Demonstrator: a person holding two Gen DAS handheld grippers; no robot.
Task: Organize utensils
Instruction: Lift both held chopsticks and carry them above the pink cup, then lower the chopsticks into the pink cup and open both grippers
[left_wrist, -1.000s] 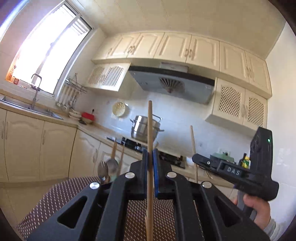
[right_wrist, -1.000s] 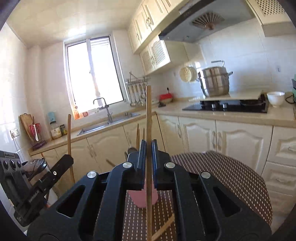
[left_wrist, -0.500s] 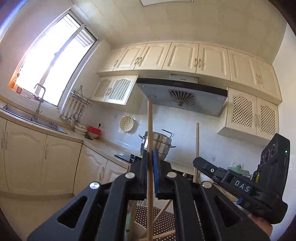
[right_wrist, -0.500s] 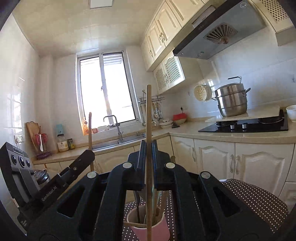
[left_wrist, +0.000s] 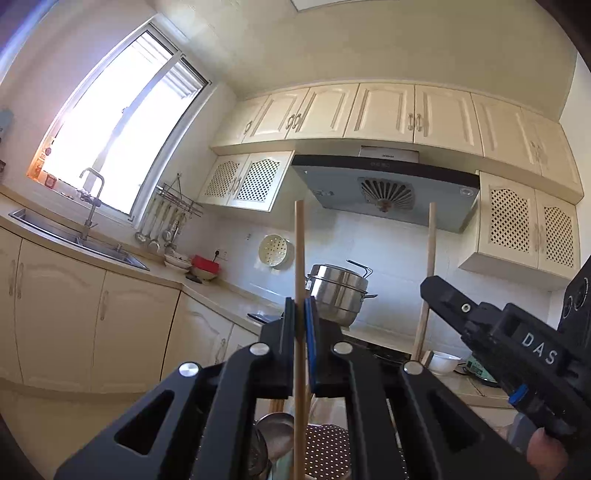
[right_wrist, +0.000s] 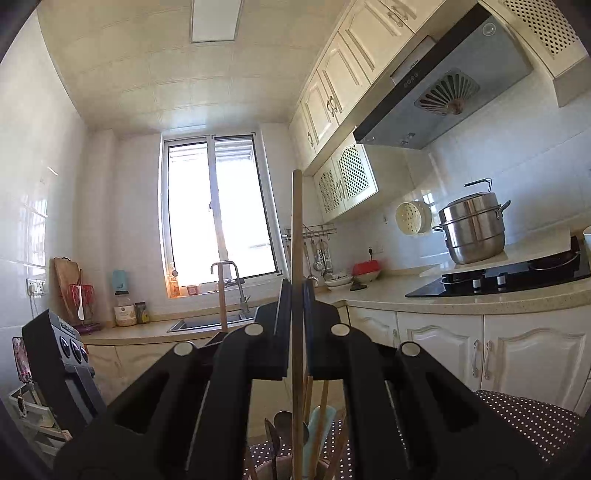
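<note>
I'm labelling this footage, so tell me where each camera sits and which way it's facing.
Left wrist: on the left gripper, tilted up toward the grey range hood; its fingers clamp a thin wooden stick; the right gripper and a hand show at right.
Right wrist: on the right gripper, facing the bright window; it clamps its own wooden stick; the left gripper's body shows at left.
Shared: steel stacked pot, sink tap, hood.

wrist views, tilted upward, sharing steamer pot (left_wrist: 338, 291)
</note>
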